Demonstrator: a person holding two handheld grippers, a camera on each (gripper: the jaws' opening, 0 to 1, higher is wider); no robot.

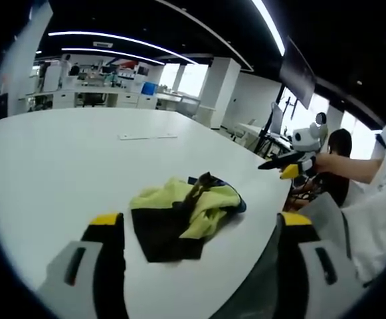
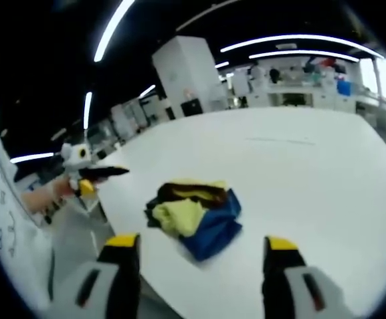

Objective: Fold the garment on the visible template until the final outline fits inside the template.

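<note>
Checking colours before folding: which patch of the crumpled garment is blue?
The patch at the garment's table-edge end, blue patch, beside the yellow-green and dark brown parts.

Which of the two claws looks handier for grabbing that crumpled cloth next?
Hard to call, probably the left claw: the garment lies right between its open jaws. The right claw is open too, its cloth slightly farther ahead.

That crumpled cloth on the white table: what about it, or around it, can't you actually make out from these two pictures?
- Garment: bunched in both views, so its type and full outline are hidden by its own folds.
- Template: faint marks on the table in both views, too small to read.
- Left gripper, seen in the right gripper view: small and blurred.
- Right gripper, seen in the left gripper view: small against a cluttered background.
</note>
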